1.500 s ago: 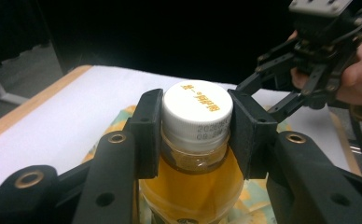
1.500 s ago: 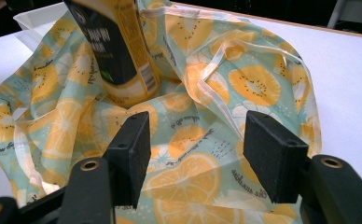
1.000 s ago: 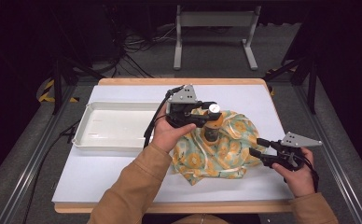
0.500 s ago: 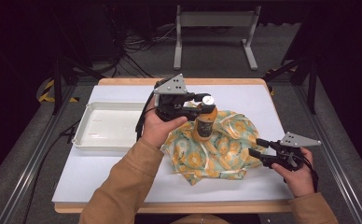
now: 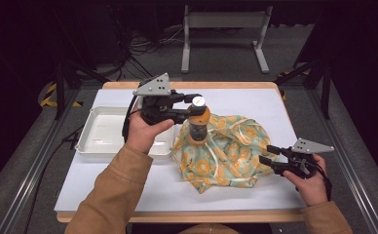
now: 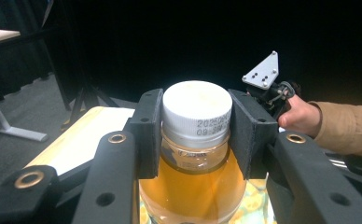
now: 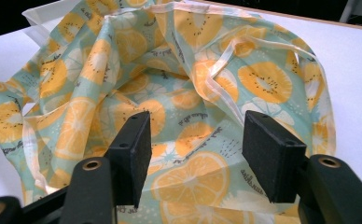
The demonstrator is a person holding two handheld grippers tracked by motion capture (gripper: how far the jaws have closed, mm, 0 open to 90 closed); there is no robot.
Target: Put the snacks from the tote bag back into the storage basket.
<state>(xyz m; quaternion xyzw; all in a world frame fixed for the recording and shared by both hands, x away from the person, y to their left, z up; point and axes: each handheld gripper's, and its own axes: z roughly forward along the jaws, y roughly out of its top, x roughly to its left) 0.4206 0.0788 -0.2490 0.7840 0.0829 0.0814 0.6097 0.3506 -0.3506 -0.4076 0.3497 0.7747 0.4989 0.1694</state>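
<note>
A bottle of orange drink [image 5: 197, 120] with a white cap [image 6: 197, 108] hangs upright above the left part of a crumpled cloth bag [image 5: 224, 150] printed with orange slices. My left gripper [image 5: 191, 107] is shut on the bottle [image 6: 193, 186] at its neck and cap, one jaw on each side. The bottle's base is level with the bag's upper folds. My right gripper [image 5: 266, 154] is open at the bag's right edge, and the cloth bag [image 7: 170, 93] lies just beyond its jaws with nothing between them.
A white shallow tray [image 5: 99, 146] sits left of the bag on the white table top [image 5: 255, 102]. The table's wooden edge [image 5: 187, 214] runs along the near side. Metal frame legs [image 5: 223, 34] and cables stand on the floor beyond the far edge.
My left gripper has lifted the bottle up out of the bag and carried it slightly left and away. The right gripper has stayed at the bag's right edge.
</note>
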